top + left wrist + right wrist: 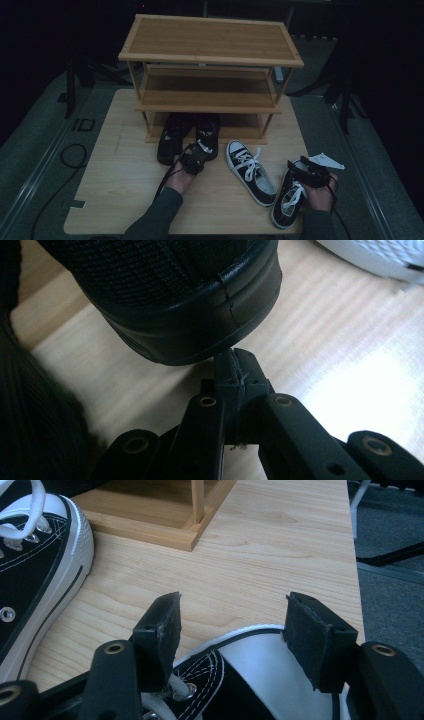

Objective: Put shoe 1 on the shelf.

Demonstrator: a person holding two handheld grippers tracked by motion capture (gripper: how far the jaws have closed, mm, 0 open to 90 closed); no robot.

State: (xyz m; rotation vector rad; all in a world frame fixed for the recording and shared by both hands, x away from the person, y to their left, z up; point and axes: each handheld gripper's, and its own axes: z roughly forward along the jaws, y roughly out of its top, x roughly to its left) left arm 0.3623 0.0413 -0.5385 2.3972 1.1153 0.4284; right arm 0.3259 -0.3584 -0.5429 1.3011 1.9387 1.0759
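Two black shoes stand toe-in under the bamboo rack's (210, 37) lowest shelf, one on the left (169, 140) and one on the right (208, 131). My left gripper (199, 152) is shut with nothing between its pads. In the left gripper view its tips (235, 362) meet the rubber heel of the right black shoe (190, 315). Two black-and-white sneakers lie on the table: one in the middle (250, 172), one at the front right (287, 200). My right gripper (300, 169) stands open, its jaws either side of the front-right sneaker's white toe cap (260, 665), pads apart from it (232, 625).
The rack's base frame (150, 520) lies just beyond the middle sneaker (35, 565). The table's right edge (350, 580) runs close to my right gripper, with dark floor and stand legs beyond. Bare tabletop (120, 195) lies at the front left. A cable loops on the floor (70, 155).
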